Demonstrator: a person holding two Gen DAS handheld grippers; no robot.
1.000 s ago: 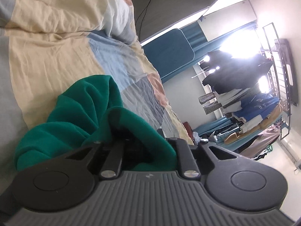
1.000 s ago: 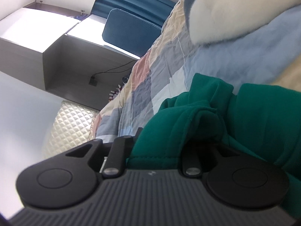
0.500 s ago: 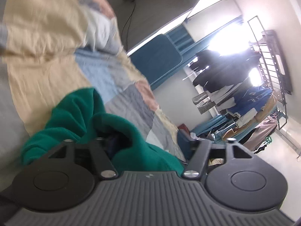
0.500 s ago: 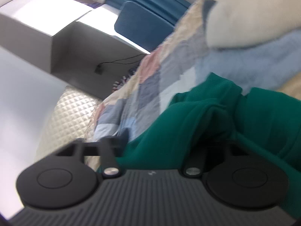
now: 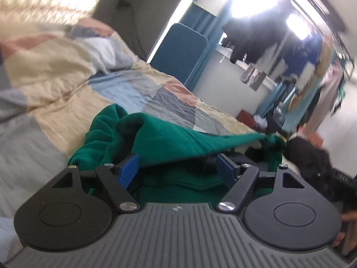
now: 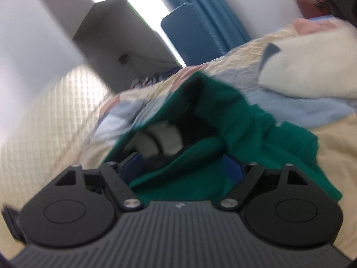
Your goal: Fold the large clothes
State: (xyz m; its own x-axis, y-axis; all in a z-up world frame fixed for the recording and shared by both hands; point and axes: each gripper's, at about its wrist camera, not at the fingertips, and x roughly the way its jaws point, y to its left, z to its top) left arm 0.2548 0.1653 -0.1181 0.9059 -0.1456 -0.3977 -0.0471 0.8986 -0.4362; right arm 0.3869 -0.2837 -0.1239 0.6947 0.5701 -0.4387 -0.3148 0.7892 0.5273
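A green sweatshirt (image 5: 160, 138) lies bunched on a patchwork bed cover (image 5: 67, 84). In the left wrist view my left gripper (image 5: 176, 167) is open, its blue pads (image 5: 128, 169) spread wide, with green cloth draped loosely between and over them. In the right wrist view my right gripper (image 6: 183, 167) is open too, blue pads (image 6: 233, 167) apart, with the green sweatshirt (image 6: 223, 116) lying across the gap. A white and black thing shows through an opening in the cloth; I cannot tell what it is.
A blue chair back (image 5: 178, 51) stands beyond the bed. A clothes rack with hanging garments (image 5: 290, 44) fills the right. A quilted headboard (image 6: 44, 116) and a grey cabinet (image 6: 116, 38) are on the left. A cream pillow (image 6: 312, 71) lies at the right.
Both grippers went from shut on the green cloth to open, letting it go. Both views swung upward and are blurred by motion.
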